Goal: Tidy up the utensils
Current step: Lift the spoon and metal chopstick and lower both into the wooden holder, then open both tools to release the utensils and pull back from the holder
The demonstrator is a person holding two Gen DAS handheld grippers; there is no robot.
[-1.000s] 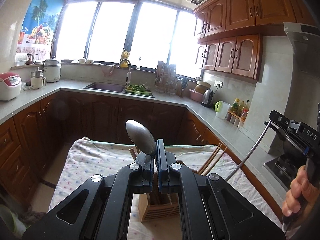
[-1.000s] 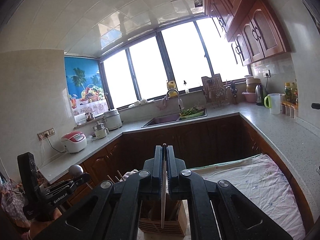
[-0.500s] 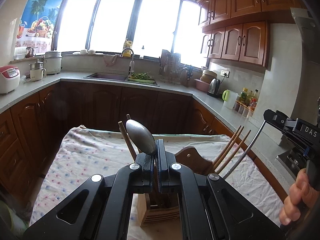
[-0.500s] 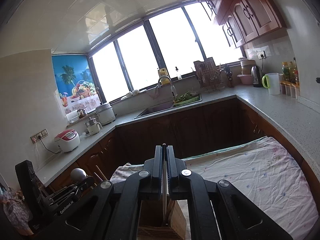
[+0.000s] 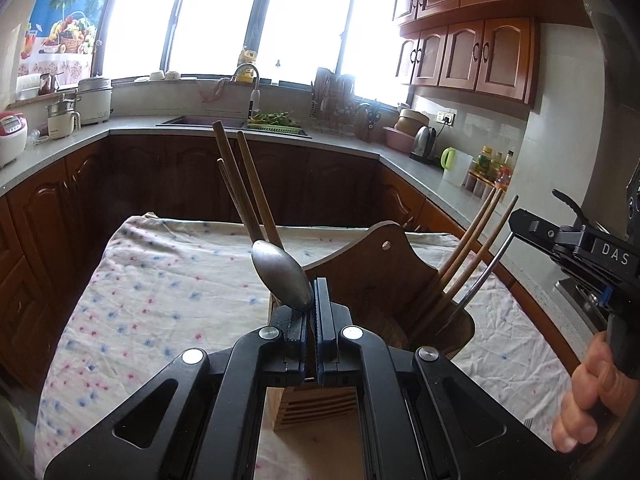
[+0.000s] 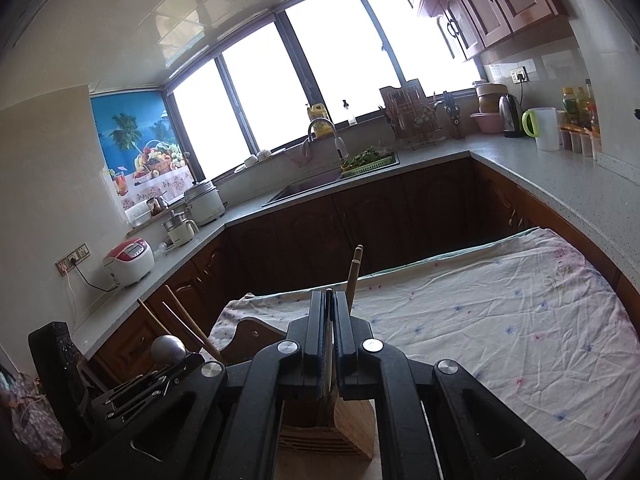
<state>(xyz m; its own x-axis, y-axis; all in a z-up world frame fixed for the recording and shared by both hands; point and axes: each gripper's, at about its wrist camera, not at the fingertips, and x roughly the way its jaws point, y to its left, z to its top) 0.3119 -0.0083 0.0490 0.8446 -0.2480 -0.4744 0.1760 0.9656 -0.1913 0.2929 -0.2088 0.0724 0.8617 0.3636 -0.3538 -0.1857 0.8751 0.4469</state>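
My left gripper (image 5: 314,292) is shut on a metal spoon (image 5: 282,276), whose bowl sticks up just above the fingers. Right behind it stands a wooden utensil holder (image 5: 384,268) with several wooden chopsticks (image 5: 244,188) leaning out of its compartments. My right gripper (image 6: 329,300) is shut on a thin metal utensil (image 6: 329,336) seen edge-on, directly over the holder (image 6: 320,428). In the left wrist view this right gripper (image 5: 516,220) comes in from the right, and the utensil's handle (image 5: 482,280) slants down into the holder's right compartment. The utensil's lower end is hidden.
The holder stands on a table under a floral cloth (image 5: 160,280). Dark wooden cabinets and a grey counter (image 6: 560,184) wrap around with a sink (image 5: 200,121), a rice cooker (image 6: 128,260) and a kettle (image 5: 424,142). A person's hand (image 5: 592,396) holds the right gripper.
Both grippers have sunk towards the holder with their utensils. The holder and chopsticks now show larger and higher in both views. The right utensil's handle now reaches into the holder.
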